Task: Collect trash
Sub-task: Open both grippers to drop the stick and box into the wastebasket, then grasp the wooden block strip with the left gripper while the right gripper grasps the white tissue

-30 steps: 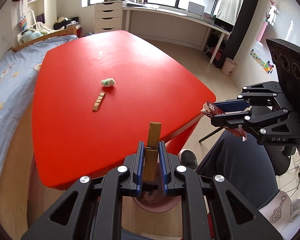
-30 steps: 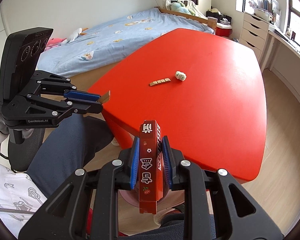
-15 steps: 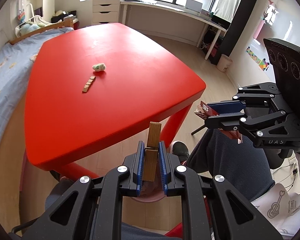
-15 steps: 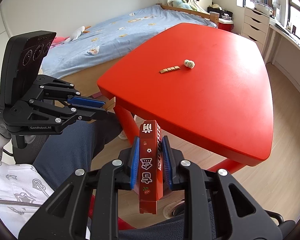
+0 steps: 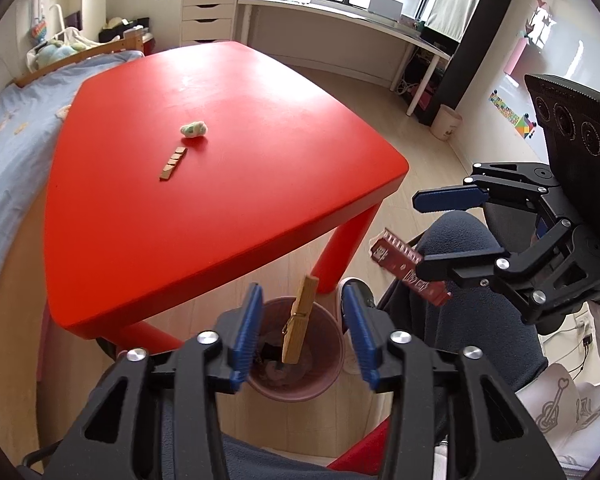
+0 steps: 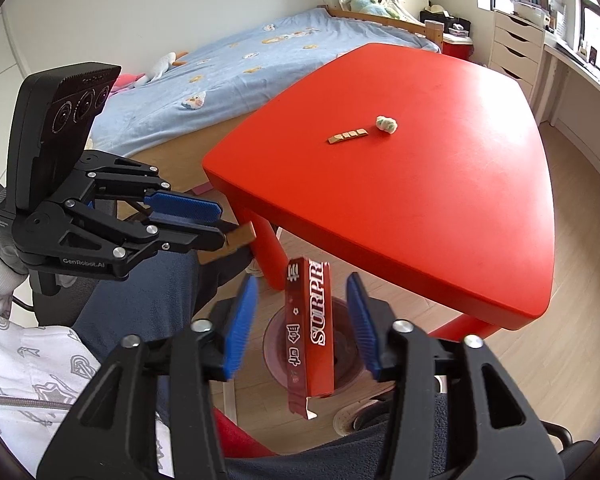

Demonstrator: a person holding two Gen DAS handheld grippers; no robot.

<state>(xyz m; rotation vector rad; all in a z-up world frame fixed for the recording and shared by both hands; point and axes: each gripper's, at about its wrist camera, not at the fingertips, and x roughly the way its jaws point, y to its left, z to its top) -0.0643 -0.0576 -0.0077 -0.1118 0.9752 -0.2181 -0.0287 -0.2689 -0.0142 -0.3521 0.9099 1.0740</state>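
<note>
Now both tongs gape apart: left tongs (image 5: 302,330) free a peg (image 5: 298,320), right tongs (image 6: 298,320) free a wrapper (image 6: 309,332), above the bin (image 5: 332,376) at lower centre. Either may drift past the rim, being light.

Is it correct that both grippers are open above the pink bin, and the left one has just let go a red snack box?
Not quite. The left gripper is open above the pink bin, but what it let go is a wooden clothespin, as the left wrist view shows. The red snack box falls from the open right gripper.
</note>
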